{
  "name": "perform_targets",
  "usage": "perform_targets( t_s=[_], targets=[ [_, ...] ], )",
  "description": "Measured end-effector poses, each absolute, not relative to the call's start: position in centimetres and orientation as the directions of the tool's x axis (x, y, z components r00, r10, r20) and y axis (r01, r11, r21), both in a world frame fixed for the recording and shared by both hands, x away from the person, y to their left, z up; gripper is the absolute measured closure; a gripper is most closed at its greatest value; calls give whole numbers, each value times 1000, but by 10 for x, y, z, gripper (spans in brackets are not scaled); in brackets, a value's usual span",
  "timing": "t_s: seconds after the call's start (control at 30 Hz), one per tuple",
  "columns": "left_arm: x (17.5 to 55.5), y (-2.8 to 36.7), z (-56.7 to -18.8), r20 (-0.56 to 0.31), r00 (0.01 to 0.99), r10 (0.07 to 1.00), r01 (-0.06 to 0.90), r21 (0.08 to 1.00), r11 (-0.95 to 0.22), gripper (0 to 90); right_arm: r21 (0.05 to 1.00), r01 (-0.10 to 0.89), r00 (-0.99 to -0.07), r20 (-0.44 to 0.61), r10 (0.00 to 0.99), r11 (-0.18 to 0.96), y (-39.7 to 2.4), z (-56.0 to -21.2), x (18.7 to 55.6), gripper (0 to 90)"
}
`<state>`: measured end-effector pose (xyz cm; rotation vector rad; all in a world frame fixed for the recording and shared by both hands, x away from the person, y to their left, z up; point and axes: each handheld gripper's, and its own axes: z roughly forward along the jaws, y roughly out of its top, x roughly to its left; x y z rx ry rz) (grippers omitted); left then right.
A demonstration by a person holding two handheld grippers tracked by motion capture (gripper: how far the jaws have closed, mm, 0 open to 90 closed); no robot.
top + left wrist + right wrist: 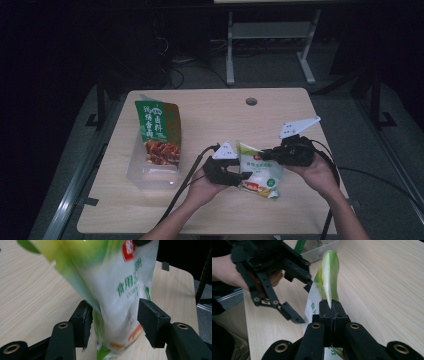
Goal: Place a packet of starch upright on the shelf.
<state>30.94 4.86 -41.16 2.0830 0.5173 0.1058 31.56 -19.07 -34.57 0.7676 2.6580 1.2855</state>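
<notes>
The white pouch (260,170) in my grip is a soft plastic bag with a yellow-green top, a red logo, green lettering and an orange picture near its bottom. It stands tilted above the wooden table (210,115), off the surface, with its flat top edge pinched thin and its powdery white filling sagging into the lower half. Its lower end hangs between two black pads, the left one against the film and the right one just clear of it.
</notes>
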Motion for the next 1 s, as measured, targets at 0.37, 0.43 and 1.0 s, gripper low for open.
perform_targets(
  t_s=[0.37, 0.43, 1.0],
  targets=[
    [312, 48, -411, -141, 903, 405, 330, 832, -446, 750, 750, 391, -870, 113, 479, 534, -195, -347, 314, 860],
    [312, 49, -411, -140, 903, 406, 329, 834, -444, 774, 752, 396, -868, 118, 483, 527, -198, -348, 313, 841],
    [305, 50, -410, -105, 908, 405, 300, 839, -455, 852, 750, 442, -827, 128, 548, 492, -219, -354, 311, 574]
  ],
)
